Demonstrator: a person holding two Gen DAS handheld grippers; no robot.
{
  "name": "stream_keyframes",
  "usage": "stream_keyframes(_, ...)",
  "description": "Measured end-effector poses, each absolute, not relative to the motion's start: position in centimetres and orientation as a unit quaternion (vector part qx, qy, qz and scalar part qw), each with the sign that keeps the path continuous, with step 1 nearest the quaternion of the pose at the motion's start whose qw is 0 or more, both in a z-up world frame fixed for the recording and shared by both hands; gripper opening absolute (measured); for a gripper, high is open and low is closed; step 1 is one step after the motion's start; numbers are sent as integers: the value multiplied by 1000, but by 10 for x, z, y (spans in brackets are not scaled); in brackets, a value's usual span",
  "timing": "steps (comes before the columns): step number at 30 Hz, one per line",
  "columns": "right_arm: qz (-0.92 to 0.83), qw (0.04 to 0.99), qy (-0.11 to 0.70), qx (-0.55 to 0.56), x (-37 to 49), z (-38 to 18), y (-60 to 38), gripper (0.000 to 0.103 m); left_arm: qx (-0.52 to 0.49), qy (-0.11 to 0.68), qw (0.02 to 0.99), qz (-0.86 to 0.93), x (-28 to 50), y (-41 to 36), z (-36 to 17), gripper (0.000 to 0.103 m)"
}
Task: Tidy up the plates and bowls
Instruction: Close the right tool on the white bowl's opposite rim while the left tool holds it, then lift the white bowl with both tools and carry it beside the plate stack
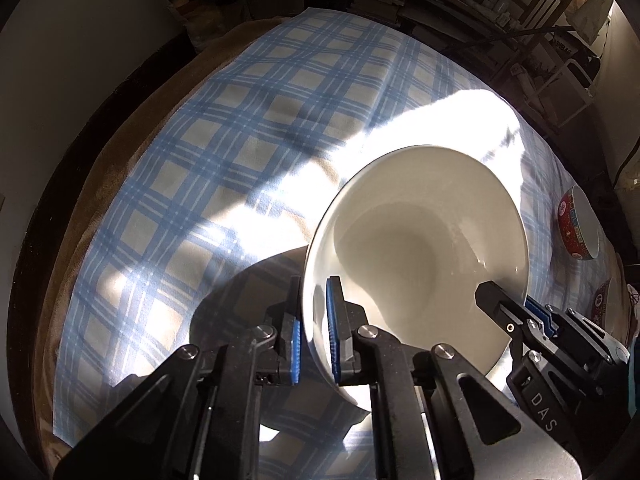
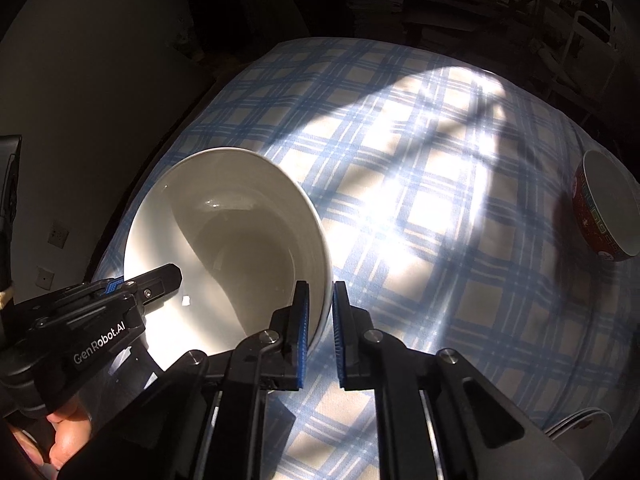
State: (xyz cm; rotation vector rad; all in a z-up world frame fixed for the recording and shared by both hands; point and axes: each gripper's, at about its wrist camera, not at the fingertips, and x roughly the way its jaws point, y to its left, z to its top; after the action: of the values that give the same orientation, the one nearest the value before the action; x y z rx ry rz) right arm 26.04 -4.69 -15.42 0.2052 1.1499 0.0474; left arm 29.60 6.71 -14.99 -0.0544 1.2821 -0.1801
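Note:
A large white bowl (image 1: 416, 240) is held tilted above the blue plaid tablecloth (image 1: 200, 152). My left gripper (image 1: 314, 328) is shut on its left rim, one blue-padded finger inside and one outside. My right gripper (image 2: 320, 328) is shut on the opposite rim of the same bowl (image 2: 224, 224). Each gripper also shows in the other's view, the right gripper (image 1: 516, 312) at the bowl's right edge and the left gripper (image 2: 132, 288) at its left edge.
A red patterned bowl (image 1: 578, 222) stands at the table's right edge, also in the right wrist view (image 2: 600, 212). Another red bowl (image 1: 608, 300) sits nearer behind the right gripper. White plates (image 2: 580, 426) peek out at bottom right. Shelves and clutter stand behind the table.

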Motion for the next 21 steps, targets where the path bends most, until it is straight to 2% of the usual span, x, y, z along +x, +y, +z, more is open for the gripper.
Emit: stream_keyframes(21,-17,841,531,103,180,-121,-123,12,18,594,785,-174,224,-7,-129,12)
